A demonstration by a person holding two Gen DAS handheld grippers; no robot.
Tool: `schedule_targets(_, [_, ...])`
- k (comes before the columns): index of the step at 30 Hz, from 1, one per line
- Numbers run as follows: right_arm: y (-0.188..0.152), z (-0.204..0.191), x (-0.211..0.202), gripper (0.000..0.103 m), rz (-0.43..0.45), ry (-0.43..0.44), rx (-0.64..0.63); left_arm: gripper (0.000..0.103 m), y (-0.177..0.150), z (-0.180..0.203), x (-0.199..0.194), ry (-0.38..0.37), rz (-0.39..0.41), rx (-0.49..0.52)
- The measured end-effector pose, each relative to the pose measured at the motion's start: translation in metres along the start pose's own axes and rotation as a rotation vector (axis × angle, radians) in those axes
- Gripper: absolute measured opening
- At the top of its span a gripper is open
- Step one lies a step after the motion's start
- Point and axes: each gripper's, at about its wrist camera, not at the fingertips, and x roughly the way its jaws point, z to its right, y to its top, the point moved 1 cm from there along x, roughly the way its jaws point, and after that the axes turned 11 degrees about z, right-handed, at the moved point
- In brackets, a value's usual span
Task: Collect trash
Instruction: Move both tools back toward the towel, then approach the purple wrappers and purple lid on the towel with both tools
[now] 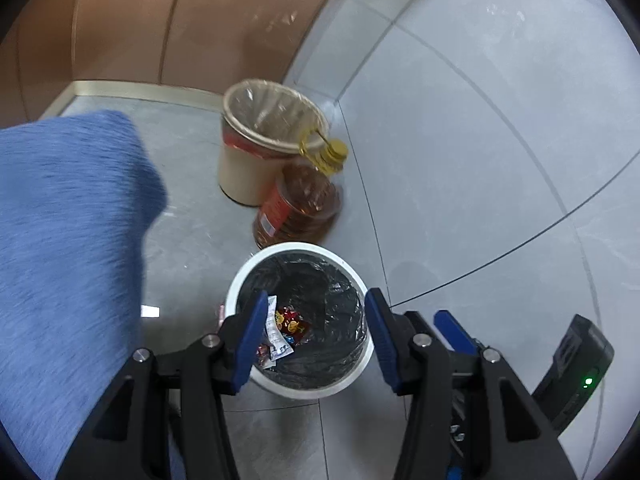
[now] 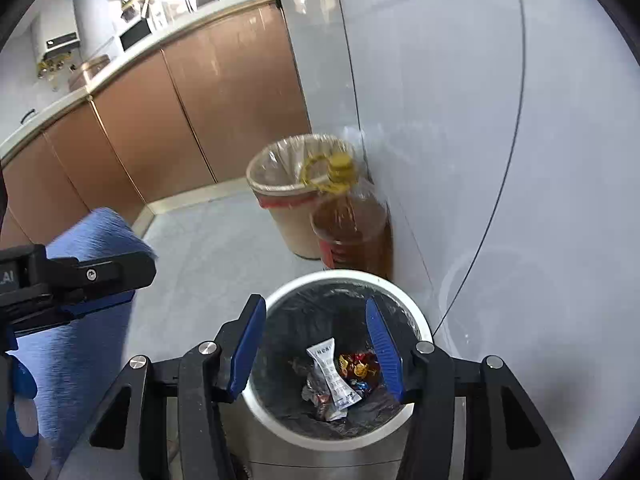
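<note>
A white bin with a black liner (image 1: pixel 236 280) (image 2: pixel 420 320) stands on the grey tiled floor. Trash lies at its bottom: a white sachet (image 1: pixel 276 340) (image 2: pixel 334 376) and red candy wrappers (image 1: pixel 290 322) (image 2: pixel 360 364). My left gripper (image 1: pixel 316 340) hovers over the bin, open and empty. My right gripper (image 2: pixel 316 348) also hovers over the bin, open and empty. The right gripper shows at the lower right of the left wrist view (image 1: pixel 456 332). The left gripper shows at the left of the right wrist view (image 2: pixel 96 280).
A beige bin with a clear liner (image 1: pixel 240 168) (image 2: pixel 292 228) and a big amber oil bottle (image 1: pixel 300 204) (image 2: pixel 356 232) stand just beyond the white bin, by the wall. Brown cabinets (image 1: pixel 192 28) (image 2: pixel 192 108) run behind. A blue sleeve (image 1: pixel 68 240) (image 2: pixel 88 328) fills the left.
</note>
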Motion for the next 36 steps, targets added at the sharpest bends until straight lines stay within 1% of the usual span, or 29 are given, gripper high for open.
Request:
schedule_targets(5, [0.021, -0.023, -0.055, 0.053, 0.086, 0.032, -0.007, 0.049, 0.001, -0.001, -0.062, 0.014, 0.084, -0.026])
schedule_targets(8, [0.035, -0.039, -0.093, 0.056, 0.148, 0.062, -0.023, 0.053, 0.001, -0.002, -0.11, 0.025, 0.16, -0.026])
schedule_targets(9, [0.039, -0.045, -0.106, 0.057, 0.167, 0.074, -0.031, 0.055, 0.001, -0.002, -0.123, 0.028, 0.181, -0.024])
schedule_targets(13, [0.053, -0.071, -0.15, 0.058, 0.23, 0.122, -0.068, 0.055, -0.001, -0.009, -0.178, 0.036, 0.255, -0.017])
schedule_targets(16, [0.06, -0.093, -0.18, 0.058, 0.268, 0.173, -0.091, 0.055, -0.006, -0.019, -0.218, 0.053, 0.308, -0.013])
schedule_targets(18, [0.062, -0.108, -0.198, 0.058, 0.291, 0.203, -0.108, 0.055, -0.011, -0.027, -0.245, 0.078, 0.339, -0.01])
schedule_targets(21, [0.062, -0.129, -0.222, 0.058, 0.315, 0.257, -0.136, 0.055, -0.023, -0.043, -0.28, 0.095, 0.375, -0.017])
schedule_targets(25, [0.059, -0.156, -0.252, 0.058, 0.336, 0.337, -0.172, 0.055, -0.042, -0.069, -0.328, 0.142, 0.421, -0.008])
schedule_targets(26, [0.057, -0.161, -0.259, 0.058, 0.339, 0.354, -0.178, 0.055, -0.047, -0.072, -0.335, 0.153, 0.427, -0.006])
schedule_targets(32, [0.054, -0.198, -0.296, 0.058, 0.339, 0.482, -0.21, 0.055, -0.091, -0.111, -0.404, 0.235, 0.49, 0.012])
schedule_targets(36, [0.05, -0.221, -0.315, 0.058, 0.329, 0.579, -0.224, 0.055, -0.121, -0.146, -0.452, 0.297, 0.525, -0.016])
